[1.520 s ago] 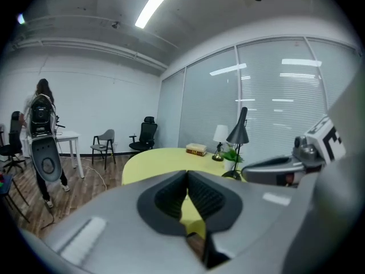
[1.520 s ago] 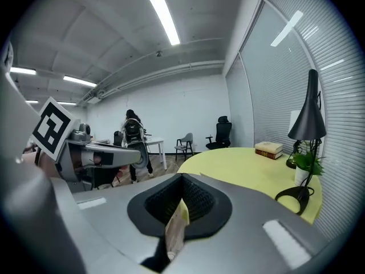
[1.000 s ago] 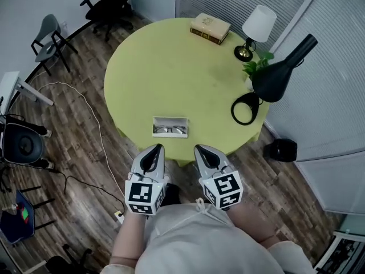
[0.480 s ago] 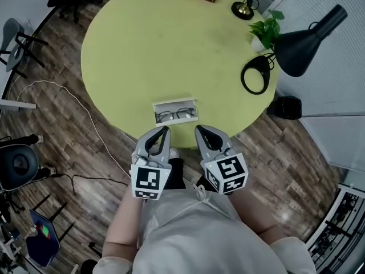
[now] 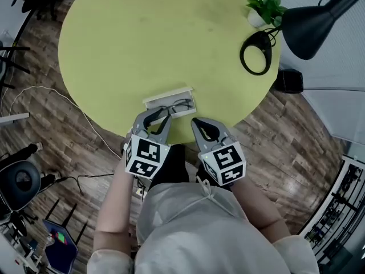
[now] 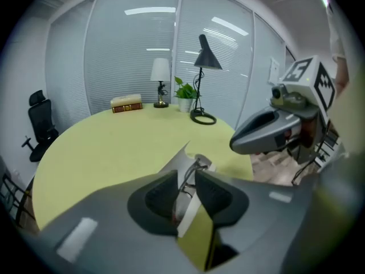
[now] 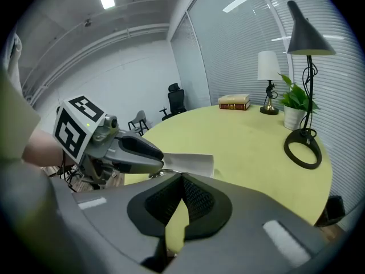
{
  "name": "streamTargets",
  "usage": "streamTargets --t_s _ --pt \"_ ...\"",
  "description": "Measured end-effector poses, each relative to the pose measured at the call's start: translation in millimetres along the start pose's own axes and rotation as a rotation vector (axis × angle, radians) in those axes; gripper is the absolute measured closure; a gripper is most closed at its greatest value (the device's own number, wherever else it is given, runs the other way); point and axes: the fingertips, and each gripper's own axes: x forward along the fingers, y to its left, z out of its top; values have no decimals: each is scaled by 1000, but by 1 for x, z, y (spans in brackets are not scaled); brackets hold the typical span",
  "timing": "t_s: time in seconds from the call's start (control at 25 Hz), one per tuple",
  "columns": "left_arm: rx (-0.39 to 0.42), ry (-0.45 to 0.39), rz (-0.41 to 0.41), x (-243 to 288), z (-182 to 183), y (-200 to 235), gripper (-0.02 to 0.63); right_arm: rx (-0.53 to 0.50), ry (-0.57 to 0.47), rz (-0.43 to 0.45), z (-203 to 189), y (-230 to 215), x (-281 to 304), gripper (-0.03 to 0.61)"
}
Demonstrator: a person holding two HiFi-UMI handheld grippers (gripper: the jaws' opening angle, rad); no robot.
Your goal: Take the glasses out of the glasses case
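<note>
An open white glasses case (image 5: 166, 99) lies near the front edge of the round yellow-green table (image 5: 142, 39), with dark-framed glasses (image 5: 180, 104) inside it. My left gripper (image 5: 159, 119) is at the case's near left end. In the left gripper view its jaws stand a little open (image 6: 185, 177), with the case's end (image 6: 191, 160) and the glasses (image 6: 198, 165) showing in the gap between them. My right gripper (image 5: 199, 124) hovers at the table edge just right of the case, shut and empty (image 7: 182, 178). The case (image 7: 191, 163) lies ahead of it.
A black desk lamp (image 5: 311, 21) with a ring base (image 5: 256, 44) and a potted plant (image 5: 265, 4) stand at the table's far right. A book (image 6: 126, 103) and a small white-shaded lamp (image 6: 161, 73) sit at the far side. Cables and chairs are on the wood floor to the left.
Both grippers have moved forward to the table. The left one now reaches the case's near end and has opened slightly. The head view has shifted closer over the table.
</note>
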Motion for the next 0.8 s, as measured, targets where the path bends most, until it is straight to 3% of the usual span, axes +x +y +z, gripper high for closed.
streamTargets --t_s 0.2,0.36,0.8 --pt "193 162 -90 25 -6 -3 514 8 39 -3 -12 -9 4 578" --pt "282 255 -157 42 -14 -8 512 30 66 -10 -21 -14 7 578" --pt "315 342 -209 64 -28 -5 575 61 106 -12 -31 -25 11 579"
